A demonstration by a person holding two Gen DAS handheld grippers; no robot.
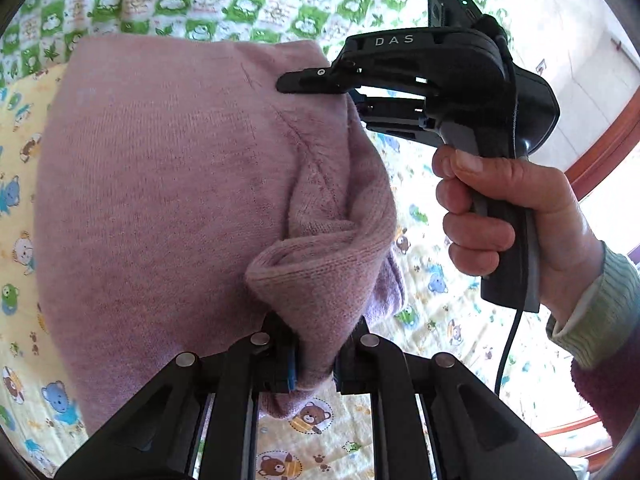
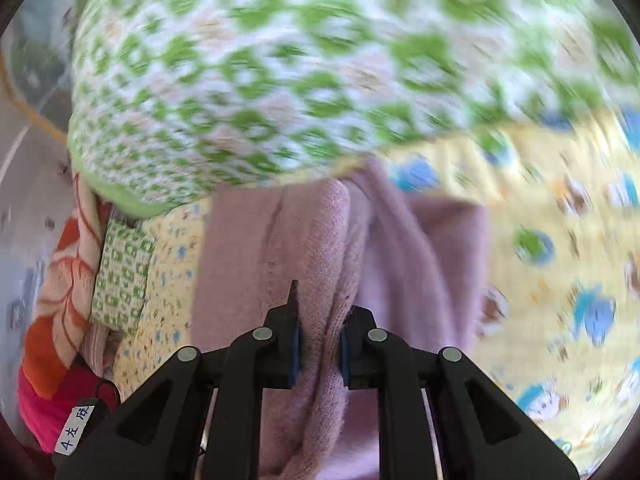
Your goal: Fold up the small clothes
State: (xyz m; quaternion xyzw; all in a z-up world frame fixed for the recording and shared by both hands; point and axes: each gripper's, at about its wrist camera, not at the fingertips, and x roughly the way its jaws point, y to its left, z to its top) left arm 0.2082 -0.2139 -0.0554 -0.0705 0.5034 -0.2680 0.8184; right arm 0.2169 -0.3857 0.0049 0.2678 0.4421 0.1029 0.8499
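Left wrist view: pink knit garment (image 1: 160,200) hung lifted over the bedding, pinched at two spots.
Garment cuff: ribbed rolled edge (image 1: 328,256) bunched just ahead of the left gripper (image 1: 314,364).
Left gripper: clamped on that bunched fold, fabric filling the gap between the blue pads (image 1: 291,364).
Right gripper: (image 1: 320,80) seen from the side, tips closed on the garment's upper edge; person's right hand (image 1: 520,220) wrapped around its handle.
Right wrist view: blurred; right gripper (image 2: 320,356) pinching a pink fold, rest of the garment (image 2: 420,248) draped beyond.
Bedding: yellow bear-print sheet (image 1: 420,300) underneath, green-and-white quilt (image 1: 240,0) behind.
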